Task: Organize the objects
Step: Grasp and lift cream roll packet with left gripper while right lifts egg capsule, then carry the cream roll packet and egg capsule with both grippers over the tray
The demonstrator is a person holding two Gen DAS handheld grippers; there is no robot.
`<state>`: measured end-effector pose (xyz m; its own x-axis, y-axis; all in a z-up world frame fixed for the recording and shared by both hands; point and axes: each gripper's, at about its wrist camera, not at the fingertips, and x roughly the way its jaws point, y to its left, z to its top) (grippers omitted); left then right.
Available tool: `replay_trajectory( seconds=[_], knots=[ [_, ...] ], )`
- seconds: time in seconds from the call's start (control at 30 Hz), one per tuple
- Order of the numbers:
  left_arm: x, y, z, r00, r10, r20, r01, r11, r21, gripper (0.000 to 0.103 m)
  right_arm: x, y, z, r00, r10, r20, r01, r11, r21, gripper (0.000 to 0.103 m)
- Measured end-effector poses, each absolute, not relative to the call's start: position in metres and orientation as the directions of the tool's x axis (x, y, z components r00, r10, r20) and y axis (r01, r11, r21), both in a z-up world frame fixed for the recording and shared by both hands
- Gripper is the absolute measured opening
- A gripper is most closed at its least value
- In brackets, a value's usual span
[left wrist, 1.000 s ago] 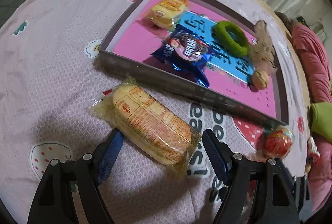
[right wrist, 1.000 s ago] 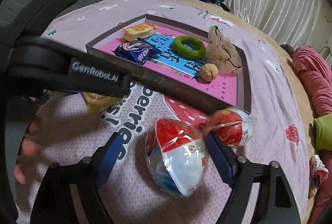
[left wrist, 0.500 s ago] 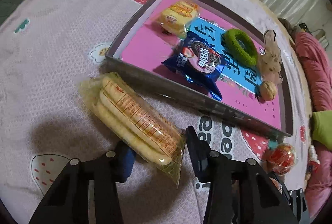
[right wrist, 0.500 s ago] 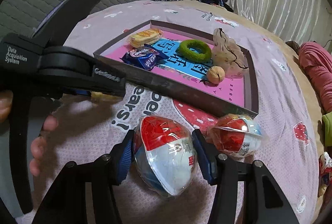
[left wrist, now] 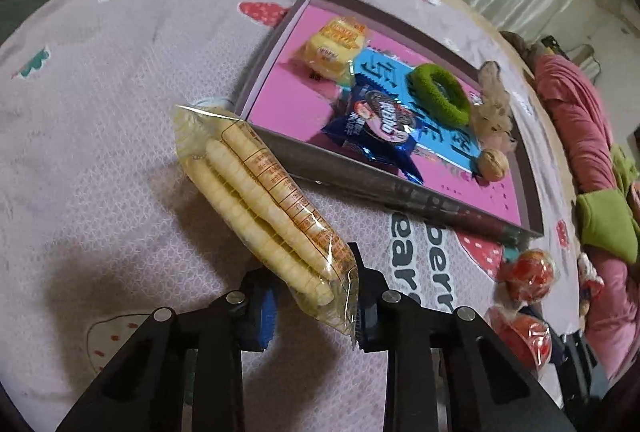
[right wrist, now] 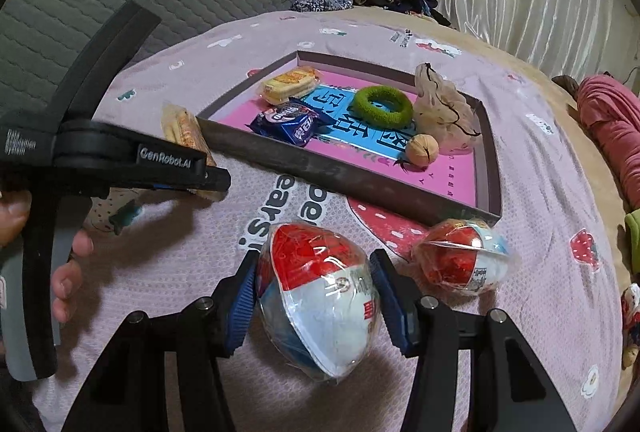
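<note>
Pinching the near end of a wafer pack (left wrist: 264, 206), the left gripper (left wrist: 316, 306) has just been closing and now has its pads on the wrapper — the pack's far end reaches the tray (left wrist: 280, 148) at its near-left corner. The right gripper (right wrist: 314, 296) has just closed on a red-and-white egg (right wrist: 320, 296), pads pressed to both sides, in front of the tray's near wall. A second egg (right wrist: 464, 258) lies at the tray's near-right corner. Inside the tray sit a yellow snack (right wrist: 289, 85), a blue packet (right wrist: 290, 122), a green ring (right wrist: 382, 107) and a walnut (right wrist: 422, 149).
</note>
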<state>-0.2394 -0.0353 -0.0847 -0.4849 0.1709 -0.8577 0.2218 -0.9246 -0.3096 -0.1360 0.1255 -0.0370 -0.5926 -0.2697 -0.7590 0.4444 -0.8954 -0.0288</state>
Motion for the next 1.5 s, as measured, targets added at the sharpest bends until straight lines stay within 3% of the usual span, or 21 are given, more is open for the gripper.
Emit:
replay_trajectory(
  seconds=[0.57,1.5],
  knots=[
    [-0.192,-0.039,-0.046,-0.566,0.133,-0.814,0.114,-0.965,-0.237,0.027,-0.118,0.131,-0.003,-0.636,-0.296,-0.712,0.425,-0.905,-0.004,0.055],
    [-0.175,-0.018,0.11,-0.711,0.106,-0.695,-0.001,-0.989,-0.149,0.024,-0.114,0.142,0.135,-0.767,-0.318,-0.558,0.404,-0.914,-0.035,0.055]
  ],
)
